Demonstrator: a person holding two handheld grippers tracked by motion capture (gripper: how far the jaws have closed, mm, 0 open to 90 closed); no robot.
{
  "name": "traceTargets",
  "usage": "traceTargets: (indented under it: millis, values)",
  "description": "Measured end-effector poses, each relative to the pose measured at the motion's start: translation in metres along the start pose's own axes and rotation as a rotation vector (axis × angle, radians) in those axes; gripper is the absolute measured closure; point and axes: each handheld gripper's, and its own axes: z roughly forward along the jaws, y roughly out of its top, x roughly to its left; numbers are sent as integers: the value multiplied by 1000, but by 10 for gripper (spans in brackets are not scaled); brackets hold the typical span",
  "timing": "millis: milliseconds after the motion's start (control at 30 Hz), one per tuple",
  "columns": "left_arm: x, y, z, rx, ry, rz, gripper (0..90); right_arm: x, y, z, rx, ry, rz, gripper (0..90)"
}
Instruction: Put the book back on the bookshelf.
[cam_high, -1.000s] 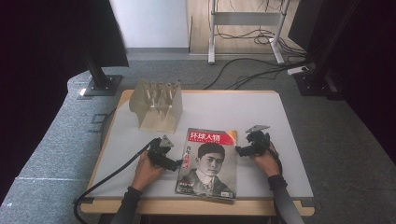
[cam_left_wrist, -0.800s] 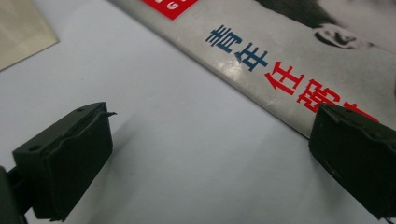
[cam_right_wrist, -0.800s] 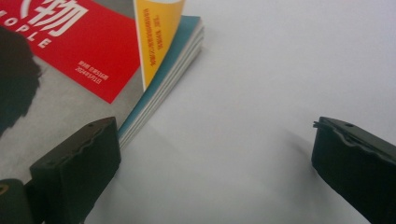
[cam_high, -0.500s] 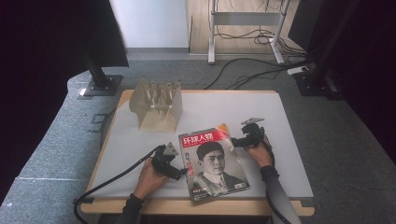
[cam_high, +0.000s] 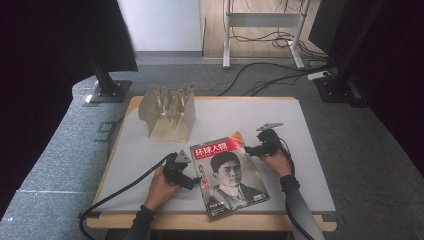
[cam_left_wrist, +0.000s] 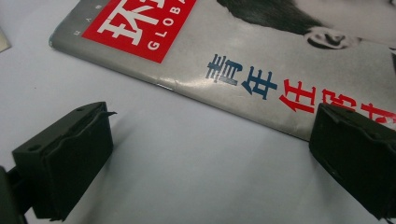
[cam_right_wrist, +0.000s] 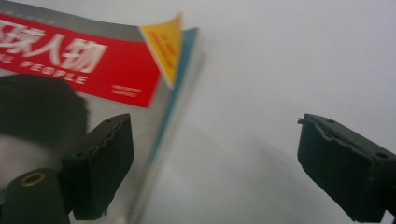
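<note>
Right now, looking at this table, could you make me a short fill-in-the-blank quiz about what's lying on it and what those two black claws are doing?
1. The magazine lies flat with its ____ side up.
2. The title band on it is coloured ____.
3. The jaws of the left gripper stand ____, nothing clamped between them.
4. The wooden rack stands at the table's far ____ corner in the high view.

Missing words: cover; red; open; left

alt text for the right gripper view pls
A magazine with a red title band and a curled yellow corner lies on a white table. The right gripper has open jaws, one over the cover, one over bare table.
</note>
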Motion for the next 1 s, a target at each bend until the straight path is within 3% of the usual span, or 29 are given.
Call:
traceTargets:
  millis: [33, 133, 233, 400, 433, 633, 767, 867, 1000]
  values:
    - [0, 0, 0, 0, 2, 1, 0, 0, 0, 0, 0, 0, 0, 106]
    - [-1, 0, 0, -1, 6, 0, 0, 10, 6, 10, 20, 58, 1, 130]
    - [-1, 0, 0, -1, 6, -1, 0, 17, 11, 19, 32, 64, 4, 144]
    - [-1, 0, 0, -1, 5, -1, 0, 20, 18, 33, 37, 89, 68, 203]
    - [-1, 0, 0, -1, 5, -2, 0, 20, 20, 36, 31, 102, 106, 226]
    - [-1, 0, 0, -1, 5, -1, 0, 21, 17, 32, 30, 108, 138, 264]
    - [-1, 0, 0, 0, 6, -2, 0, 17, 7, 21, 22, 183, 181, 335]
    - [-1, 0, 0, -1, 5, -2, 0, 19, 2, 15, 21, 195, 169, 366]
    - [-1, 0, 0, 0, 6, 0, 0, 15, 9, 19, 13, 194, 145, 448]
